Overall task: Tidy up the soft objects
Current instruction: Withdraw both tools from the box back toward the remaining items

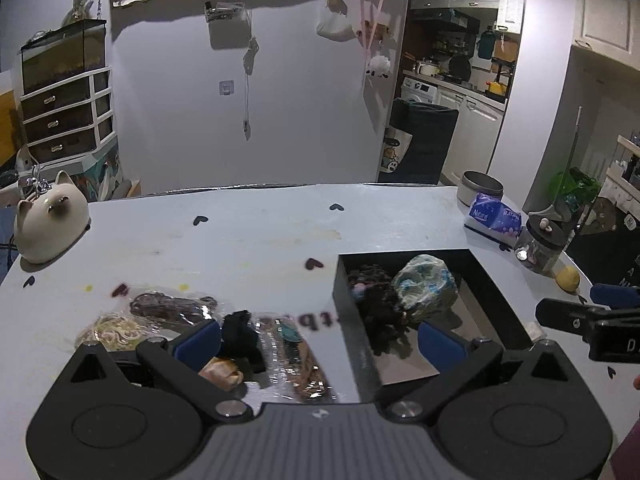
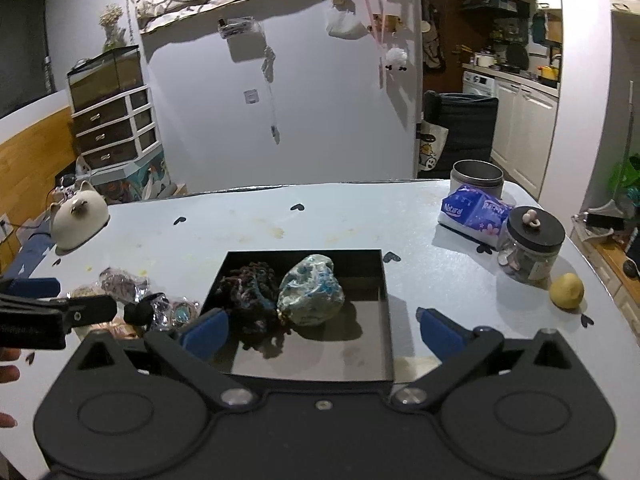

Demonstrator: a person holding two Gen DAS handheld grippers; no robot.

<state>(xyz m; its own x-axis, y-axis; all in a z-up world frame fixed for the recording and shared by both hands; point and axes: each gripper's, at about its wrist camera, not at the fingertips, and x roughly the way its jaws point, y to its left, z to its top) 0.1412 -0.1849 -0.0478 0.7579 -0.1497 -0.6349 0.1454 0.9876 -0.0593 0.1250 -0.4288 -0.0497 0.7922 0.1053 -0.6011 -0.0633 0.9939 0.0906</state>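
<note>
A black open box (image 1: 354,344) (image 2: 386,292) sits on the table and holds a blue-and-white bundle (image 1: 425,282) (image 2: 312,290) and a dark knitted bundle (image 1: 376,296) (image 2: 252,292). Left of the box lie loose soft items: a black cloth piece (image 1: 240,338), a tan piece (image 1: 222,372), a cream yarn wad (image 1: 116,330), a dark bagged piece (image 1: 168,308) and plastic-wrapped items (image 1: 296,356). My left gripper (image 1: 318,342) is open and empty above these items and the box's left wall. My right gripper (image 2: 320,334) is open and empty over the box's near side.
A ceramic cat figure (image 1: 50,226) stands at the table's far left. At the right are a metal tin (image 2: 476,180), a purple tissue pack (image 2: 474,210), a black-lidded glass jar (image 2: 532,244) and a yellow lemon (image 2: 566,290).
</note>
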